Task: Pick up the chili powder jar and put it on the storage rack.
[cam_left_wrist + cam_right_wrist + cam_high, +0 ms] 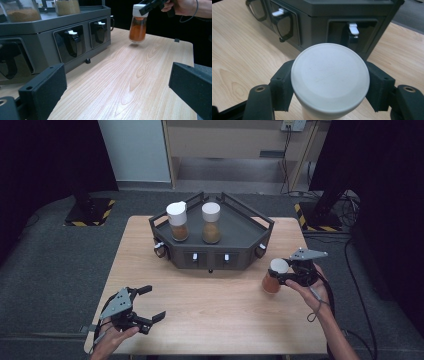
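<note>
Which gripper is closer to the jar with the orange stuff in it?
Right. The right gripper is shut on the jar, lifted off the table; the left gripper sits open, far across the table.

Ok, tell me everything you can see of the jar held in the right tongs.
The spice jar is a clear, slightly tapered container with a round white cap, roughly two-thirds full of orange-brown powder. It hangs upright just above the wooden table, casting a shadow, right of the grey rack. The right tongs clamp its cap from both sides.

Two jars (194,222) stand on the rack (250,232).
</note>
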A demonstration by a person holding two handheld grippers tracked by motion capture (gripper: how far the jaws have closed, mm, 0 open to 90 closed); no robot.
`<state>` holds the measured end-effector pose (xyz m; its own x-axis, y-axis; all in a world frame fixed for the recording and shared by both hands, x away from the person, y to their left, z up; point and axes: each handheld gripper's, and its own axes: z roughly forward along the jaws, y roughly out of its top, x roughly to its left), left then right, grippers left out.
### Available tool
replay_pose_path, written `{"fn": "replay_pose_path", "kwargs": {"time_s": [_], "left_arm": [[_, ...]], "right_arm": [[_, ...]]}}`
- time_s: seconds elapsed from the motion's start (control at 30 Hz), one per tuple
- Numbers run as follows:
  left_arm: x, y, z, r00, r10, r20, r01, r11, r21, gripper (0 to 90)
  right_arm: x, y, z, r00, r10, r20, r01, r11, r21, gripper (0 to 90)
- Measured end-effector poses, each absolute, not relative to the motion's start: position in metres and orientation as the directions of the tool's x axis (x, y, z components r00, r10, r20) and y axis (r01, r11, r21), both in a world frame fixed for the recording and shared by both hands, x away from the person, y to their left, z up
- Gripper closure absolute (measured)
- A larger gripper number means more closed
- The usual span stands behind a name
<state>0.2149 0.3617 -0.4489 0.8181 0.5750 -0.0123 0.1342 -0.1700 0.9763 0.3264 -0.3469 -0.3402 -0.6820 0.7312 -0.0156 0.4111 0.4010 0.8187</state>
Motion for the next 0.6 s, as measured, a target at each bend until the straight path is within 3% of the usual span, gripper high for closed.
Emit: {"fn": "replay_pose_path", "kwargs": {"time_s": [0.6], "left_arm": [[0.215,0.362,-0.449,0.820,0.573,-0.016,0.137,-0.169,0.976,0.2]], "right_arm": [[0.347,-0.329,-0.312,-0.794,0.608,-0.020,0.339,0.471,0.815,34.2]]}}
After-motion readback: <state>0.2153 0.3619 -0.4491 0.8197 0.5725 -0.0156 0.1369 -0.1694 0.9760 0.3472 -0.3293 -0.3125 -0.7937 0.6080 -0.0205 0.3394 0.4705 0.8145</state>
